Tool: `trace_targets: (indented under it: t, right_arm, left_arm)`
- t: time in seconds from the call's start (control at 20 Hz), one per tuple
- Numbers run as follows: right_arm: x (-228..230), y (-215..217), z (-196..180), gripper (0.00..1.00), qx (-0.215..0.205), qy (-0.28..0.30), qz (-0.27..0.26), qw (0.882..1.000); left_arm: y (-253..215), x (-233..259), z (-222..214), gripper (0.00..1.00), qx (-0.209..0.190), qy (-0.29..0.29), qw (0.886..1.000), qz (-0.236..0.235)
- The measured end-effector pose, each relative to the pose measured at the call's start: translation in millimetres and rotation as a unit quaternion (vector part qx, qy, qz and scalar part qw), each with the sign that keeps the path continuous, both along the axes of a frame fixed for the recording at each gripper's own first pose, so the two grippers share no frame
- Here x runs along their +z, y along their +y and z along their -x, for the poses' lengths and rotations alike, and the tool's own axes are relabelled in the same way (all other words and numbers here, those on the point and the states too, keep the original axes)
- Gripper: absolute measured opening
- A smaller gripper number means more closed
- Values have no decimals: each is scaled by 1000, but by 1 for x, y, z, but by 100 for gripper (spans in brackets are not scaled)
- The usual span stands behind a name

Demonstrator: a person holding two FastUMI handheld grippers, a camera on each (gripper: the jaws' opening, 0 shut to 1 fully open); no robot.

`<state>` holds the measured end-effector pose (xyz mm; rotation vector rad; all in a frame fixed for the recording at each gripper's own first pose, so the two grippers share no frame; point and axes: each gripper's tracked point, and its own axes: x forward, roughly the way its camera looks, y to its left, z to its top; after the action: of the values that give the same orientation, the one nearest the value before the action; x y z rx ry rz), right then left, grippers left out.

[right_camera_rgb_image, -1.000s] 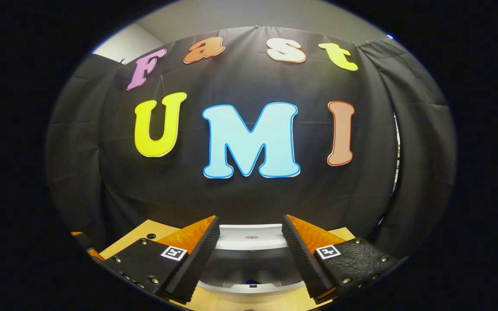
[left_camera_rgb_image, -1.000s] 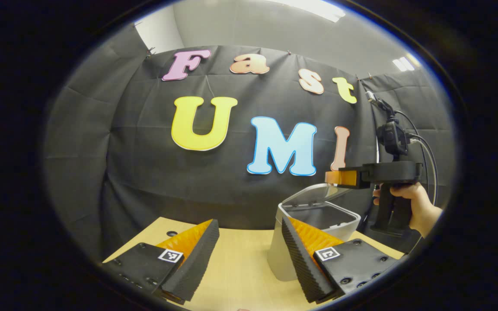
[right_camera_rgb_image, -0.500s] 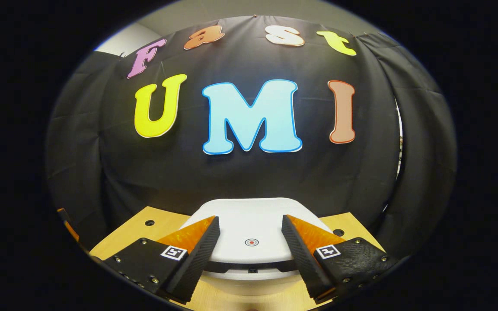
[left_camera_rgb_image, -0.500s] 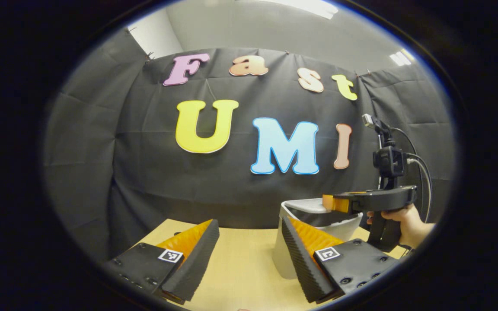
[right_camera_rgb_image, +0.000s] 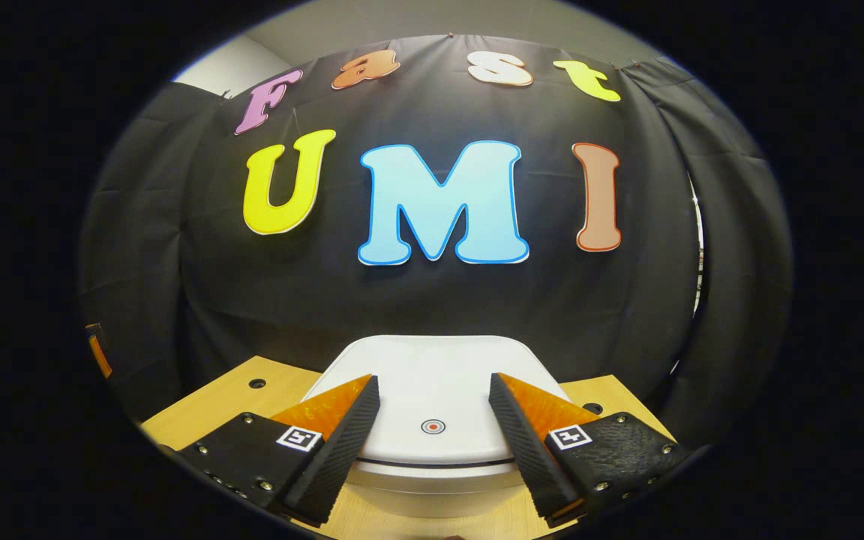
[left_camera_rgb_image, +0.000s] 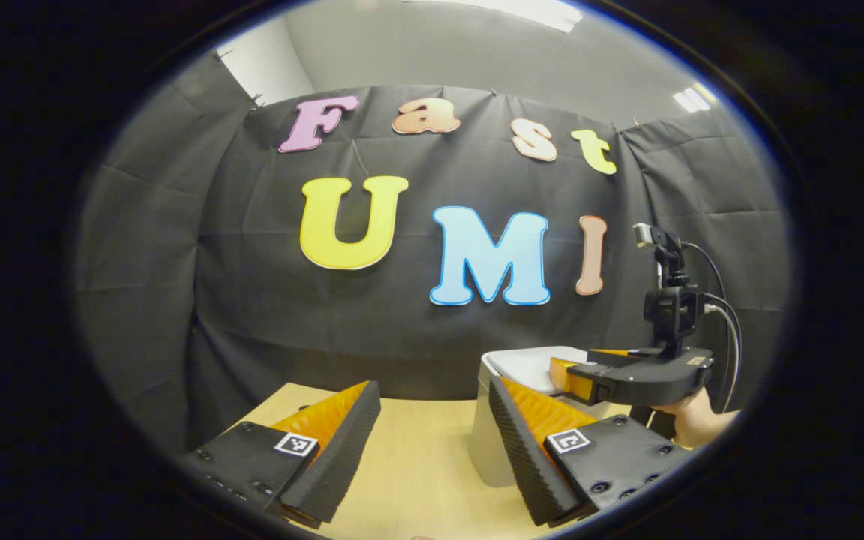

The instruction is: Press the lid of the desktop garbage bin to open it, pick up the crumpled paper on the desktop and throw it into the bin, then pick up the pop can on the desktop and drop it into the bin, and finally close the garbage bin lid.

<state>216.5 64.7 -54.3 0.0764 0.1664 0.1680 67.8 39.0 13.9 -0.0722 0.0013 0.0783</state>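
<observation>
We see a white lid [right_camera_rgb_image: 432, 375] with a small red-and-white ring mark [right_camera_rgb_image: 433, 427], a pale grey-white bin [left_camera_rgb_image: 488, 450], and a light wood-toned table [left_camera_rgb_image: 417, 465].

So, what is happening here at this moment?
A person holds a gripper in each hand at a wooden table. The right gripper, fingers apart, sits over the lid of the white garbage bin, which lies down shut. The left gripper waits open beside the bin, holding nothing.
</observation>
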Motion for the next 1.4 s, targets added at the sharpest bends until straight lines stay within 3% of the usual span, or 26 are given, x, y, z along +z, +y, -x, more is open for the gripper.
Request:
trace_targets:
  t: [0.85, 1.4]
  right_arm:
    - [-8, 1, 1, 95, -3, -19, 6, 1000]
    - [-15, 1, 2, 96, -11, -54, -17, 998]
  left_arm:
    - [-8, -1, 0, 95, -6, -1, 1000, 0]
    - [2, -3, 0, 95, -1, 6, 1000, 0]
